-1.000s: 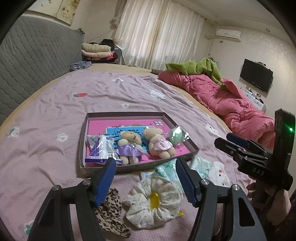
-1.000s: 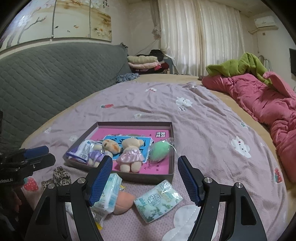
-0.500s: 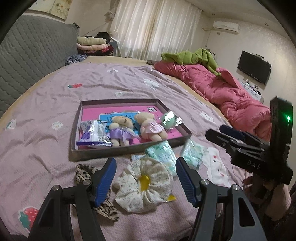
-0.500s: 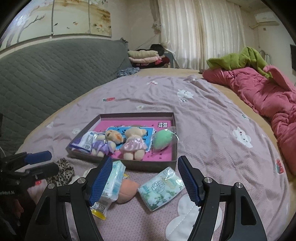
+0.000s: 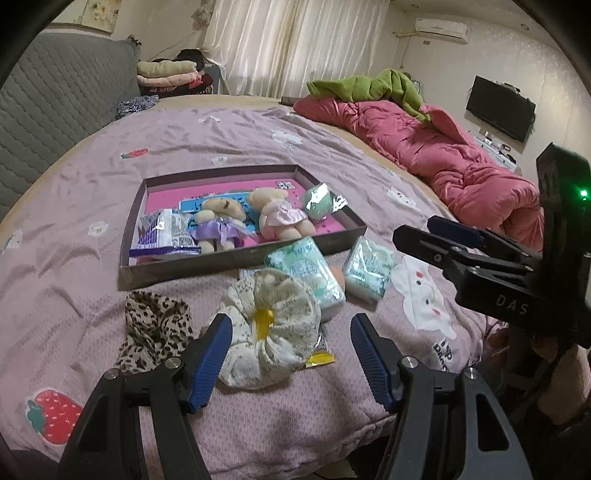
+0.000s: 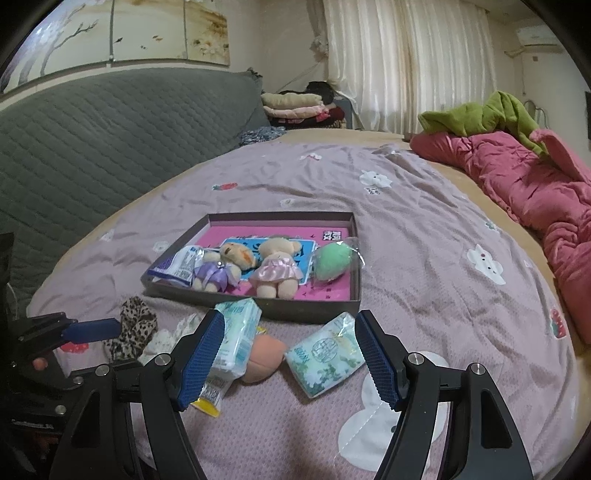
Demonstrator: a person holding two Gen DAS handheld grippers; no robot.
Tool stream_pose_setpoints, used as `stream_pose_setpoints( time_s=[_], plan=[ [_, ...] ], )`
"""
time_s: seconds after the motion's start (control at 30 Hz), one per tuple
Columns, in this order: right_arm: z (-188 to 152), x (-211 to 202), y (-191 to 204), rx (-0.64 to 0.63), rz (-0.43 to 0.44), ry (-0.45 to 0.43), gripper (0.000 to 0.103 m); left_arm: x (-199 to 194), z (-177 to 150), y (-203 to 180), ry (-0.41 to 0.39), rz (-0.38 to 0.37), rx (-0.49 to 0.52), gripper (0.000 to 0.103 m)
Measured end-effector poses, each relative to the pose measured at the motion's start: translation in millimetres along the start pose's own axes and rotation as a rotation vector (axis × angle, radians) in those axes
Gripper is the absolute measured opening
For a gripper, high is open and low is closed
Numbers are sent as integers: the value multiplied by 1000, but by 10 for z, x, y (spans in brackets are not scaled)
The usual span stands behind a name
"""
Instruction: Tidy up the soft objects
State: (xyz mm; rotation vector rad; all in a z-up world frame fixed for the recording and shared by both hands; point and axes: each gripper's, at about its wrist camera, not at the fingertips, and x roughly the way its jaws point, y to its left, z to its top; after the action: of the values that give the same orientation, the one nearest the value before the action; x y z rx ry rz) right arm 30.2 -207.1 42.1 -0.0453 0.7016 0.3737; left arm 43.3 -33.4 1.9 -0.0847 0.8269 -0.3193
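Lying on the bed (image 5: 332,155), from left to right in the left wrist view, are a leopard scrunchie (image 5: 155,328), a cream scrunchie (image 5: 271,325) with a yellow centre, a tissue pack (image 5: 306,273) and a second tissue pack (image 5: 367,269), all just in front of the tray (image 5: 236,258). The left claw (image 5: 291,356) stands wide open and holds nothing; the cream scrunchie lies in line between its blue pads, whether touched by them cannot be told. This view also shows the right claw from the side, a TV (image 5: 500,107) on the wall and an air conditioner (image 5: 443,27), none of which the other view gives clearly.

Inside the tray, left to right, are a purple-white sachet (image 5: 164,236), a bear in purple (image 5: 219,229), a bear in pink (image 5: 277,218) and a green sponge (image 5: 319,205) in clear wrap.

From the right wrist view, the leopard scrunchie (image 6: 135,328) sits far left beside the other claw's blue tip, and the cream one is mostly hidden. The right claw (image 6: 290,360) is likewise wide open and empty. Between its pads lie a peach sponge (image 6: 264,360), barely seen in the left view, and the second tissue pack (image 6: 325,356); the first tissue pack (image 6: 236,332) leans by the left pad. Only this view shows the painted panel (image 6: 122,33) above the grey headboard (image 6: 110,140). A pink quilt (image 6: 535,192) lies at the right.
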Motion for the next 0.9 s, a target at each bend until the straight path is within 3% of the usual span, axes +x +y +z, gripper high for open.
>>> stream_pose_setpoints(
  time_s=[0.43,0.63,0.9],
  plan=[
    [-62,114,96,-32,35,39,74,340,-166,-26,111,66,46,66],
    [-96,289,192,-55,71,86,75,515,-187,20,132,138,51,66],
    [-108,608,374,-124,75,139,75,586,-110,176,117,150,8,66]
  ],
)
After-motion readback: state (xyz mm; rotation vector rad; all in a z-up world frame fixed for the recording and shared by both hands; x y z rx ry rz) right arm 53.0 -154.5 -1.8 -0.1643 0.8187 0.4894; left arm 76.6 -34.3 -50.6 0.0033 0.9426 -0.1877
